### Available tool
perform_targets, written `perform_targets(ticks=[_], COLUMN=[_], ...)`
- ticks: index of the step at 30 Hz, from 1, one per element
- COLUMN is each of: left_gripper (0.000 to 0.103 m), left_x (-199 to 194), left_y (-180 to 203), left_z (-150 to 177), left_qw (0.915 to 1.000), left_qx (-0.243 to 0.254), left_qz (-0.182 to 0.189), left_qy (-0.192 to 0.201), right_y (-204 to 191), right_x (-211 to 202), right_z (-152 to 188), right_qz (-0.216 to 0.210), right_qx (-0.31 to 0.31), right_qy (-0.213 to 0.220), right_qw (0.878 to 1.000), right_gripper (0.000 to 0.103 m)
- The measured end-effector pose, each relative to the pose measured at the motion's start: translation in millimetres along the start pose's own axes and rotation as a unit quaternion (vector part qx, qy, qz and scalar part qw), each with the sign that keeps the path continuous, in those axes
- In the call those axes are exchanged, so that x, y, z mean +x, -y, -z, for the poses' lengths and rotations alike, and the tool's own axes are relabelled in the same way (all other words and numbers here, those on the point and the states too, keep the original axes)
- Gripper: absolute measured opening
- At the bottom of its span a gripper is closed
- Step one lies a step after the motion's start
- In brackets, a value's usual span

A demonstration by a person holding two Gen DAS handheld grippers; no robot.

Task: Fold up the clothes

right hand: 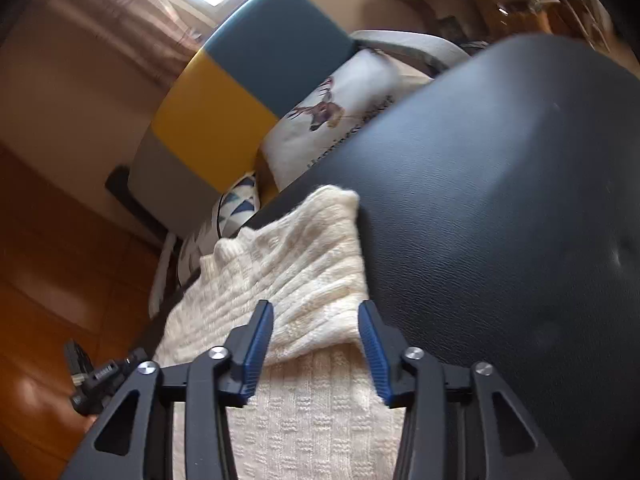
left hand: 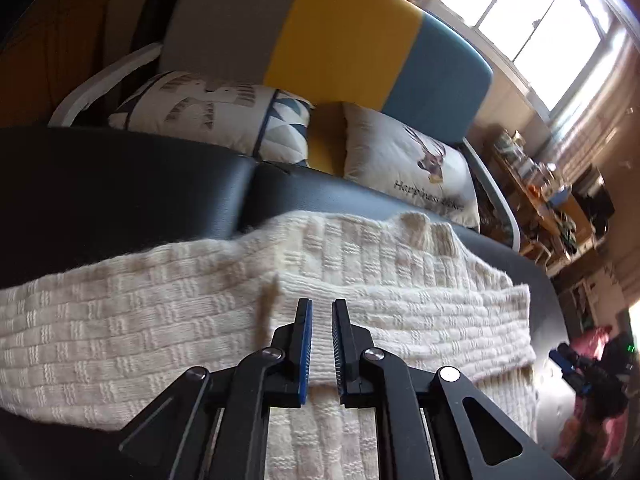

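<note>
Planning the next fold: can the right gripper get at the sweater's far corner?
Probably yes. The right gripper points toward the far corner of the cream sweater, with only knit between them and bare black cushion alongside.

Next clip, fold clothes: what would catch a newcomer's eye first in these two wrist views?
First the cream knitted sweater, spread over a black padded surface and filling the foreground of both views. The left tongs are nipped on a fold of its knit, while the right tongs straddle a raised fold with their pads not yet pressing. Behind stands a grey, yellow and blue chair back with a deer cushion.
</note>
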State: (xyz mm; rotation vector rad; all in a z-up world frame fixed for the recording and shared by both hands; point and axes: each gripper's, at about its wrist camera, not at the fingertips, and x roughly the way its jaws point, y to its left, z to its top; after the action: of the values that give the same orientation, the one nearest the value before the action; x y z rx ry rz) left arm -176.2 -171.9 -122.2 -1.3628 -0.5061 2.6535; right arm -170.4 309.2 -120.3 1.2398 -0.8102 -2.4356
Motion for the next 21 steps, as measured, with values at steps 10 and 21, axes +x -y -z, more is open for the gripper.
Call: perform_targets(ticks=[10, 21], left_gripper=[0.012, 0.023], left_x=[42, 53], left_y=[2, 122], left_z=[24, -15], left_qw=[0.9985, 0.9786], left_qx=[0.017, 0.186], left_qz=[-0.02, 0.083], left_qy=[-0.048, -0.027], right_y=[-14, 25], right_x=[58, 47], right_z=[24, -58], right_qz=[0.097, 0.01], right_qx=[-0.141, -0.002], right_qy=[-0.079, -0.028], right_qw=[0.982, 1.0], right_gripper=[0.028, 0.042])
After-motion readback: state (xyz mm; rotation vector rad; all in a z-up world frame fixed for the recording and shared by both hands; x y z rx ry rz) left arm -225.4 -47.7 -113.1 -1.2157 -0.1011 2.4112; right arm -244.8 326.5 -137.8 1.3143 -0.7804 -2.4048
